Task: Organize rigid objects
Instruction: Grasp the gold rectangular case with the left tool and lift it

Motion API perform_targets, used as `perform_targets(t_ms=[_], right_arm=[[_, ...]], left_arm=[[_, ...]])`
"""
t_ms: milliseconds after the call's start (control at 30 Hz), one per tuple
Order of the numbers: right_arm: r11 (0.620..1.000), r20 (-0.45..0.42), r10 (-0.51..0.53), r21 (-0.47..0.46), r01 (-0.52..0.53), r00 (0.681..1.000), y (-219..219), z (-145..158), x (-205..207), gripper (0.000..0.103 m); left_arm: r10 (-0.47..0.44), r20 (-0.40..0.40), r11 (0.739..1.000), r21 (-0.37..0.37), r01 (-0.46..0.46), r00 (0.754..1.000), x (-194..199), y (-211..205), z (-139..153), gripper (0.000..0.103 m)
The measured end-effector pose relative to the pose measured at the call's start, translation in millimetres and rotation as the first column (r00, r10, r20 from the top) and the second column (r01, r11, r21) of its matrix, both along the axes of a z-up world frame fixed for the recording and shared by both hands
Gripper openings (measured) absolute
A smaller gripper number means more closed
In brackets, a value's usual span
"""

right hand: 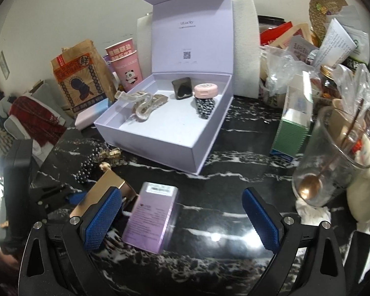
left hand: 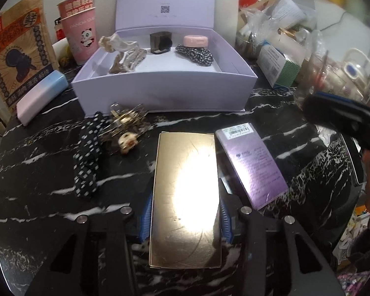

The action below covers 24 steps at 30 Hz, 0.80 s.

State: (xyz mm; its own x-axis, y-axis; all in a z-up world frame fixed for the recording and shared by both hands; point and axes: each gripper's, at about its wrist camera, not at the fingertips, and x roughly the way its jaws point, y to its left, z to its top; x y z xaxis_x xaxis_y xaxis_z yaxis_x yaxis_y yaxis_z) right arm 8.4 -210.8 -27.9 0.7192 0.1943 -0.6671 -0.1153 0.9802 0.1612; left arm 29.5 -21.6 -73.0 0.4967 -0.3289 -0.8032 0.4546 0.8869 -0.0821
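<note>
My left gripper (left hand: 185, 224) is shut on a shiny gold box (left hand: 186, 199), its blue pads pressed on both long sides, over the black marble table (left hand: 37, 172). The gold box also shows in the right wrist view (right hand: 103, 190). A purple box (left hand: 251, 162) lies just right of it. My right gripper (right hand: 182, 219) is open and empty, with the purple box (right hand: 150, 219) lying between its fingers nearer the left pad (right hand: 103, 219). An open lilac gift box (left hand: 160, 91) (right hand: 165, 133) behind holds hair clips, a dark case, a pink tin and a scrunchie.
A polka-dot hair tie (left hand: 88, 157) and a pile of clips (left hand: 125, 125) lie front left of the gift box. Pink cups (left hand: 80, 27), a snack bag (left hand: 17, 51) and a pastel case (left hand: 42, 96) stand left. A glass with a spoon (right hand: 333, 157) and cluttered packages (right hand: 296, 118) crowd the right.
</note>
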Motion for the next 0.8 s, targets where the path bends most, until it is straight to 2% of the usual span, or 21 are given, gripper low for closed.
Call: perform_targets(t_ms=[267, 533, 633, 800], right_arm=[[0.994, -0.008, 0.102, 0.026, -0.102, 0.995, 33, -4, 21, 0.100], [0.979, -0.030, 0.205, 0.030, -0.204, 0.978, 82, -16, 42, 0.098], [0.968, -0.042, 0.251, 0.027, -0.250, 0.967, 105, -20, 46, 0.094], [0.952, -0.072, 0.306, 0.027, -0.304, 0.949, 138, -28, 54, 0.077]], left_arm=[[0.122, -0.008, 0.992, -0.035, -0.123, 0.992, -12, 53, 15, 0.044], [0.301, -0.004, 0.953, -0.025, -0.301, 0.954, -12, 109, 17, 0.044], [0.343, 0.002, 0.939, -0.025, -0.343, 0.939, -10, 129, 14, 0.044], [0.400, 0.000, 0.916, -0.030, -0.400, 0.917, -7, 157, 7, 0.044]])
